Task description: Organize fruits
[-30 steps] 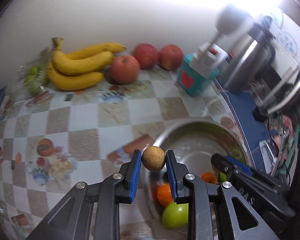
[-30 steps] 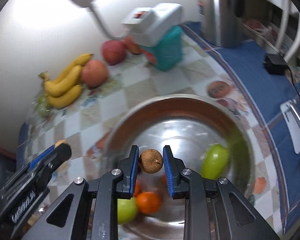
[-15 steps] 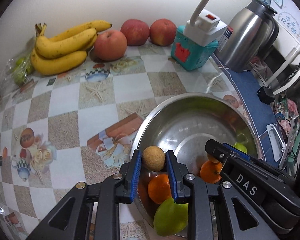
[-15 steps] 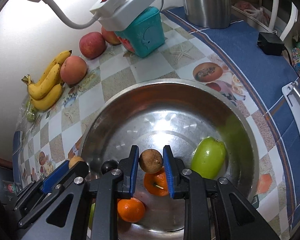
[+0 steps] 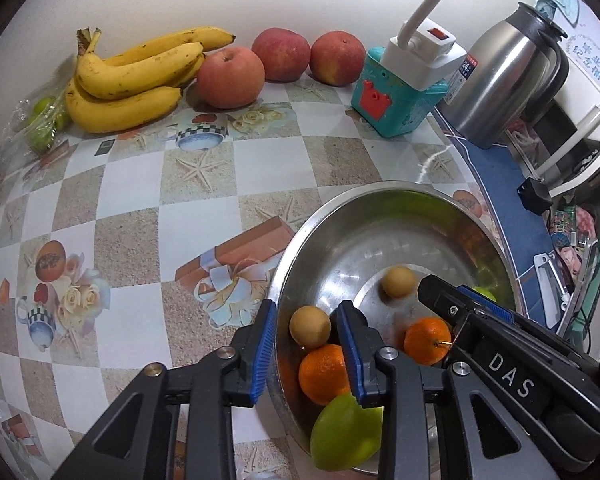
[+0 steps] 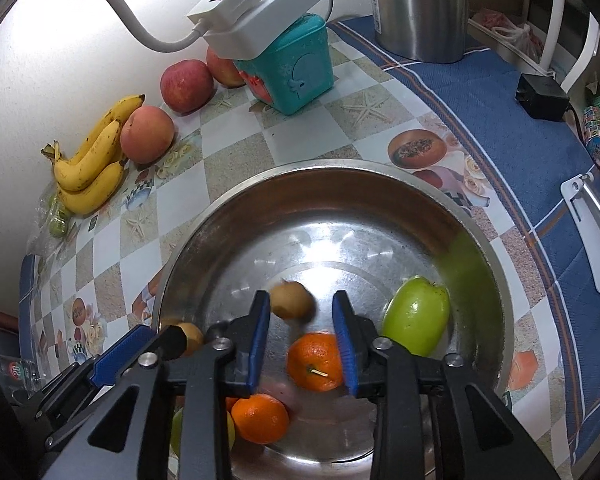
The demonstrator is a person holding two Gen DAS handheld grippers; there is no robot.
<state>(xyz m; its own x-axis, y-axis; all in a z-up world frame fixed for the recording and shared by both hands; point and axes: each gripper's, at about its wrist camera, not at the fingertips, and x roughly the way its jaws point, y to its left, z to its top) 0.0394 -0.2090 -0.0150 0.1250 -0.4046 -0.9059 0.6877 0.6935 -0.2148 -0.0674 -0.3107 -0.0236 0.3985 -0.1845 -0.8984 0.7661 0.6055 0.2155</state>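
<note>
Hovering over the steel bowl with both grippers, and it's crowded in there: two oranges, a green fruit at my right gripper's 2 o'clock, another green one at the near rim. Bananas and three apples line the white wall at 11 and 12, beside a teal box carrying a power strip; a steel kettle stands at 2. The table wears a checkered printed cloth with a blue border. My left gripper is opening, its brown fruit loose between the pads, over an orange. My right gripper is opening too, its brown fruit blurred just past the left pad, free of both.
</note>
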